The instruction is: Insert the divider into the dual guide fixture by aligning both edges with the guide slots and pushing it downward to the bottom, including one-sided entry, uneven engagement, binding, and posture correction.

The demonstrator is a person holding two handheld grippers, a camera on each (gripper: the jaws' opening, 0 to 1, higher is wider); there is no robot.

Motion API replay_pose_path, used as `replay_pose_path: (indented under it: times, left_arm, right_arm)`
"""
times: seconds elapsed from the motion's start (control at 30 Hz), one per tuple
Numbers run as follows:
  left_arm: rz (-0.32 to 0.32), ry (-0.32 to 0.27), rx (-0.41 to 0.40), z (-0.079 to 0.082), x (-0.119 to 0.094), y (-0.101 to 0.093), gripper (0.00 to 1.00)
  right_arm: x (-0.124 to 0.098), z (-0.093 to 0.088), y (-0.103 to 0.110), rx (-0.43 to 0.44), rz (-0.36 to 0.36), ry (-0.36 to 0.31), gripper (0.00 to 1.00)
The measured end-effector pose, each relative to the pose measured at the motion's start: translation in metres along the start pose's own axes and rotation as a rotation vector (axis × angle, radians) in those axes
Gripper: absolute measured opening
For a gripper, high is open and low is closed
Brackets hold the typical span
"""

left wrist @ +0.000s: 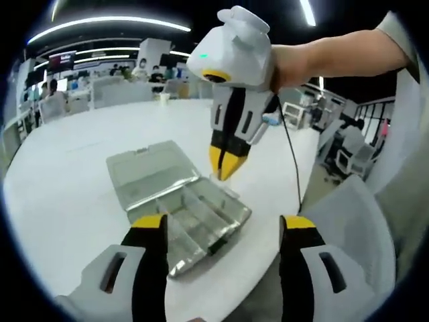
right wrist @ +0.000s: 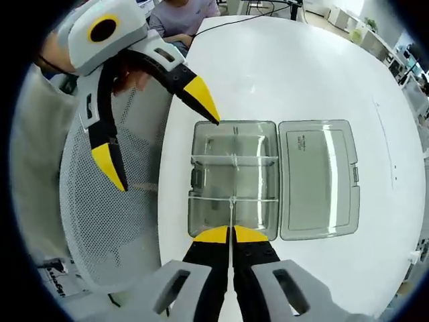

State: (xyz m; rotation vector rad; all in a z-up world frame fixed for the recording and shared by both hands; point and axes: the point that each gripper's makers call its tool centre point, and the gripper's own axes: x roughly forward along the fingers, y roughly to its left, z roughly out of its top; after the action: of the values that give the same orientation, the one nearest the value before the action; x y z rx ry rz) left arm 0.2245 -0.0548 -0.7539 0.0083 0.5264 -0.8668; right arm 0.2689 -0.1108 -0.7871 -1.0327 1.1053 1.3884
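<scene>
A clear plastic compartment box [right wrist: 208, 180] lies on the white table [right wrist: 288, 60], its lid [right wrist: 318, 178] folded open flat beside it. Two cross dividers sit in the box. My right gripper [right wrist: 232, 235] is shut on a thin clear divider [right wrist: 231, 213], seen edge-on, hanging over the near compartment of the box. In the left gripper view the right gripper [left wrist: 226, 162] points down at the box [left wrist: 201, 215] from above, beside the lid [left wrist: 149, 168]. My left gripper [left wrist: 223, 223] is open and holds nothing; it hovers off the box's corner [right wrist: 161, 142].
White mesh chairs [right wrist: 114, 221] [left wrist: 355, 221] stand at the table's edge near the box. A black cable [left wrist: 293, 161] trails from the right gripper. A person [right wrist: 181, 13] sits at the table's far side. Desks and chairs fill the office behind.
</scene>
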Motion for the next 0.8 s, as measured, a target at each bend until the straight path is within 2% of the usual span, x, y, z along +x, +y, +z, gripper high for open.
replay_pose_path:
  times: [0.8]
  left_arm:
    - [0.011, 0.010, -0.013, -0.0038, -0.0008, 0.0021, 0.66]
  right_arm:
    - [0.0098, 0.0006, -0.0009, -0.034, -0.007, 0.038, 0.00]
